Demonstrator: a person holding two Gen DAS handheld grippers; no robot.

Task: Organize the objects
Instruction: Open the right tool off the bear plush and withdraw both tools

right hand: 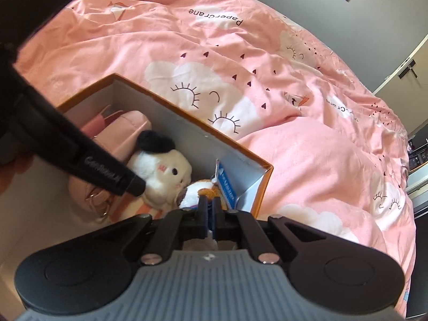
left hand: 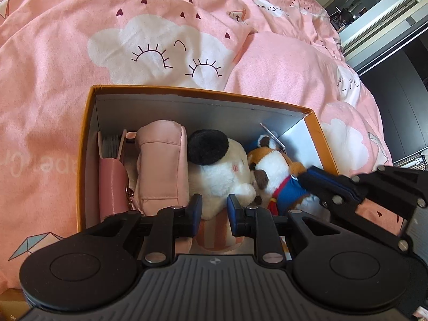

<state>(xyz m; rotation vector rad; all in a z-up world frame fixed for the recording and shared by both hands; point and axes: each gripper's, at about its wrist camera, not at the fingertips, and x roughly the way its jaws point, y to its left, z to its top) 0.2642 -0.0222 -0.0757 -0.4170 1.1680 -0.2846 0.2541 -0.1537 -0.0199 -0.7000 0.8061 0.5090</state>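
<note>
Two grippers work over an orange box (left hand: 85,144) on a pink duvet (left hand: 67,53). Left gripper (left hand: 214,208) has jaws narrowed to a small gap, hovering over the white plush (left hand: 222,168) near the box's front wall; whether the pads pinch its fur I cannot tell. Right gripper (right hand: 210,214) is fully closed, tips at the fox plush (left hand: 275,176) in the box's right end; looks like it nips the blue clothing, not sure. Along the left wall stand a pink card holder (left hand: 112,184) and a pink pouch (left hand: 160,165), upright, touching. Both plushes lie side by side, touching, mid to right.

Plushes judged light, soft, squashy, not fragile; grab a fold of body or clothing, since fur alone may slip. Fox's hang tag (right hand: 226,184) could snag on the wall. Box is nearly full, with little free floor; thin card walls will flex and the box may shift on soft bedding. Duvet is open on all sides
</note>
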